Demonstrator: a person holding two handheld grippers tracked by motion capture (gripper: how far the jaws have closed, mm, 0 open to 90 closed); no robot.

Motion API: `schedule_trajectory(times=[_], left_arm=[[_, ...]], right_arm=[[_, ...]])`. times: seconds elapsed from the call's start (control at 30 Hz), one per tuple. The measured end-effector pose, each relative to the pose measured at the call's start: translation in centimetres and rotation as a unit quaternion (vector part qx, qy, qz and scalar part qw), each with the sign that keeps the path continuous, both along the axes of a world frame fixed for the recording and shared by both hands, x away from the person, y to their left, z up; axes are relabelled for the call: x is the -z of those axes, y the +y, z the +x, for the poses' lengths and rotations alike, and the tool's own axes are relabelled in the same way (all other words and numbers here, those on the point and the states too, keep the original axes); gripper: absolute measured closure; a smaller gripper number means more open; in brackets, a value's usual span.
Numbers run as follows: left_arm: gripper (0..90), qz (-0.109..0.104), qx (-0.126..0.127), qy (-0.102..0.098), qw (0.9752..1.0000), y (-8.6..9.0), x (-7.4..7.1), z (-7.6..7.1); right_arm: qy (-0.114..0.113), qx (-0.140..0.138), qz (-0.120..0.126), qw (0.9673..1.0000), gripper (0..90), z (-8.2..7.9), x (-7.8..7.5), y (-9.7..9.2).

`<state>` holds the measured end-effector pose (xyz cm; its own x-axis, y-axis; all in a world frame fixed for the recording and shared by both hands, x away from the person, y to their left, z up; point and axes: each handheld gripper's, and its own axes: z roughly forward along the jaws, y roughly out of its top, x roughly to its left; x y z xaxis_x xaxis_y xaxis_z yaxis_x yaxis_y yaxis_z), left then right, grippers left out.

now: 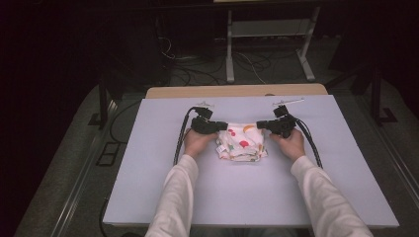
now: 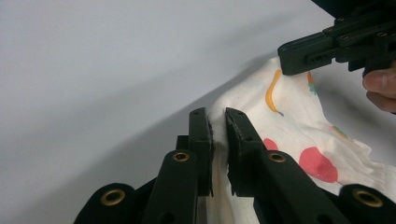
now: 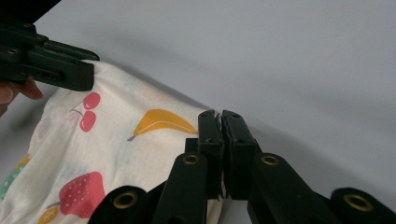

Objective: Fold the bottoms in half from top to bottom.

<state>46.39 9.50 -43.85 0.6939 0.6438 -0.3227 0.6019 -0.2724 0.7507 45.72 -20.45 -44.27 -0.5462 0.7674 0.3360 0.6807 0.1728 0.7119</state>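
In the left gripper view, the left gripper point(image 2: 218, 122) at the lower middle of the frame has its two black jaws pinched together on an edge of the cloth point(image 2: 299, 126), with a thin fold of white fabric showing between the pads. The cloth runs from there toward the right of the frame, white with a red dot and an orange curved mark. At the upper right of that frame the right gripper point(image 2: 286, 58) clamps the far corner of the cloth, with fingertips point(image 2: 380, 83) of a hand just behind it.

In the right gripper view, the right gripper point(image 3: 221, 115) at the lower middle is clenched on the cloth's edge, its jaws nearly touching. The cloth point(image 3: 116, 149) spreads to the lower left, printed with cherries, a banana and a strawberry. The left gripper point(image 3: 91, 74) grips it at the upper left.

In the high view, the cloth point(image 1: 241, 143) sits in the middle of the frame, its upper edge stretched between the two grippers and the rest bunched in folds on the pale table point(image 1: 247, 197). The left gripper point(image 1: 225, 126) holds the cloth's upper left corner and the right gripper point(image 1: 259, 125) the upper right. Both hands rest just below, white sleeves point(image 1: 174, 197) coming up from the bottom edge.
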Motion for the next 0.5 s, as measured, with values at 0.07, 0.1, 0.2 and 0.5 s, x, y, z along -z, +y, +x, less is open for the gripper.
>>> schedule_trajectory(times=[0.07,0.1,0.2,0.5], left_arm=[[80.8,-0.003,-0.003,0.003,1.0000,0.05,0.20,0.09],[80.4,-0.005,-0.003,0.004,1.0000,0.09,0.30,0.13],[66.5,-0.021,-0.008,0.011,0.9997,0.23,0.38,0.09],[32.0,-0.047,-0.009,0.014,0.9988,0.87,-0.04,-0.08]], right_arm=[[-0.004,0.003,0.002,1.0000,85.9,0.09,0.10,0.03],[-0.005,0.005,0.004,1.0000,85.5,0.10,0.13,0.06],[-0.014,0.018,-0.002,0.9997,72.3,-0.07,0.29,0.20],[-0.034,0.030,0.001,0.9990,38.5,-0.80,0.32,-0.65]])
